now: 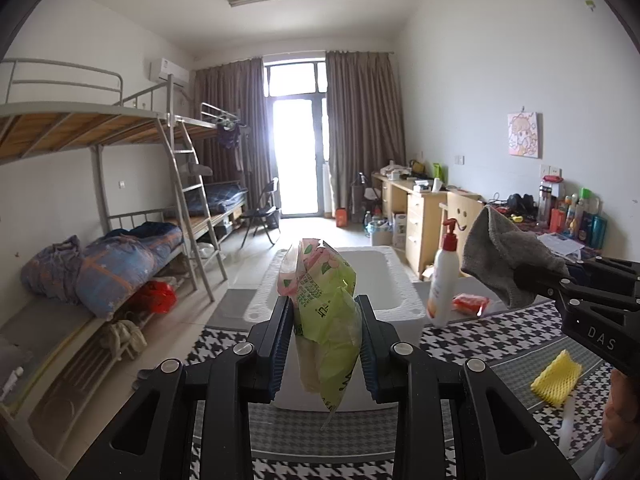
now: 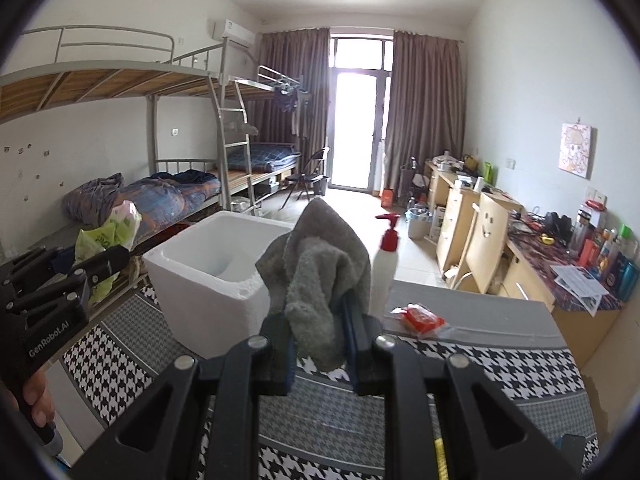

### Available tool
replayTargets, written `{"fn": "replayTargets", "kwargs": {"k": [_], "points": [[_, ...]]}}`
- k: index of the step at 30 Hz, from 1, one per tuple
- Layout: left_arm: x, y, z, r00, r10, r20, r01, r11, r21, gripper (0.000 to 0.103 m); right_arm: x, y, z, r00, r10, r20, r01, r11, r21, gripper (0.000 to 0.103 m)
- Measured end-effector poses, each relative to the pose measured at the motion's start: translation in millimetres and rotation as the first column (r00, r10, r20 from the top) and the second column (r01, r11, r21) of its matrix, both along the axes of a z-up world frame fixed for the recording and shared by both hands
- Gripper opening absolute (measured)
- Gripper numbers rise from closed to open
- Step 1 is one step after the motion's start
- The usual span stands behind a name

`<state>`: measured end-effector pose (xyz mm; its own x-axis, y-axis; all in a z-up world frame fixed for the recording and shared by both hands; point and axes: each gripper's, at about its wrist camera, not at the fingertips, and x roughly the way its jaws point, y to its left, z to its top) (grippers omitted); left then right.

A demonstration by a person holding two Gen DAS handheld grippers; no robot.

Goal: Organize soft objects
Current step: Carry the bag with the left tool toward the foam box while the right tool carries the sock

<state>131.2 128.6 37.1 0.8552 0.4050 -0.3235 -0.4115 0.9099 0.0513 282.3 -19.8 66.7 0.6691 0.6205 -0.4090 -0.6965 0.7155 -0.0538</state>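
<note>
The green and pink plastic packet [image 1: 326, 312] is clamped between the fingers of the left gripper [image 1: 327, 346]; it is crinkled and glossy, standing up above the fingertips and hanging down below them. The grey cloth [image 2: 316, 280] is pinched between the fingers of the right gripper [image 2: 320, 354]; it is fuzzy, like towel fabric, and it rises to a soft peak above the fingertips. Both are held in the air above the surface [image 2: 500, 364], which is covered by a cloth with black-and-white houndstooth pattern and grey bands.

Just beyond both pairs of fingers stands a white foam box [image 2: 208, 280], open at the top, with thick rough walls. To the right of the right fingers stands a white pump bottle [image 2: 385, 268] with a red head, and near it lies a small red packet [image 2: 422, 318] in clear wrapping. A yellow foam net [image 1: 556, 378] lies right of the left fingers.

The room behind has metal bunk beds [image 1: 120, 168] on the left side, wooden desks [image 2: 472, 216] on the right, and brown curtains [image 1: 360, 128] beside a bright glass door.
</note>
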Motion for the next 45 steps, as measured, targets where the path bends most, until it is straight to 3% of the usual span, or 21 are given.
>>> {"fn": "replayTargets", "kwargs": {"k": [26, 45], "points": [[-17.7, 33.8, -15.2, 0.989, 0.145, -0.024, -0.146, 0.989, -0.03, 0.033, 5.4, 58.2, 2.8, 0.99, 0.139, -0.028, -0.14, 0.99, -0.016, 0.024], [-12.5, 48.6, -19.1, 0.988, 0.15, -0.027, -0.152, 0.986, -0.069, 0.033, 30.3, 95.1, -1.7, 0.983, 0.151, -0.104, -0.155, 0.987, -0.035, 0.024]]}}
